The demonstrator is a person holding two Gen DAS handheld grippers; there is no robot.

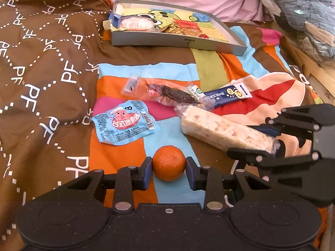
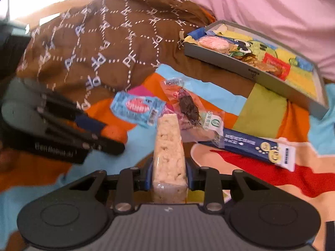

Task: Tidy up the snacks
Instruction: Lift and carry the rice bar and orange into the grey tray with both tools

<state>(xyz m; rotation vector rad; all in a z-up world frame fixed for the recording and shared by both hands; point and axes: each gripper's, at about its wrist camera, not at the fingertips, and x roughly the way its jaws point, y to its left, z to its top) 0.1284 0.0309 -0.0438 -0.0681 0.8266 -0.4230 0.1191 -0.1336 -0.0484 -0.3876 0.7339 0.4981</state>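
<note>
snack packets [image 1: 125, 125] before the tray [image 1: 178, 41]

I count two claws of mine: my left claw [image 1: 168, 170] and my right claw [image 2: 168, 174]. There is one mandarin [image 1: 168, 163] and one rice-crisp bar [image 2: 169, 152]. Loose on the bed I count three more wrapped snacks: one light-blue packet [image 1: 125, 125], one clear pack with a dark piece inside [image 1: 167, 95] and one navy-and-white stick pack [image 1: 227, 94]. There is one grey box [image 1: 167, 41]. Inside it I make out perhaps three snacks, one round pale one [image 1: 136, 23], one golden one [image 1: 171, 29] and one red one [image 2: 276, 65], though they overlap and the count is unsure.
</note>
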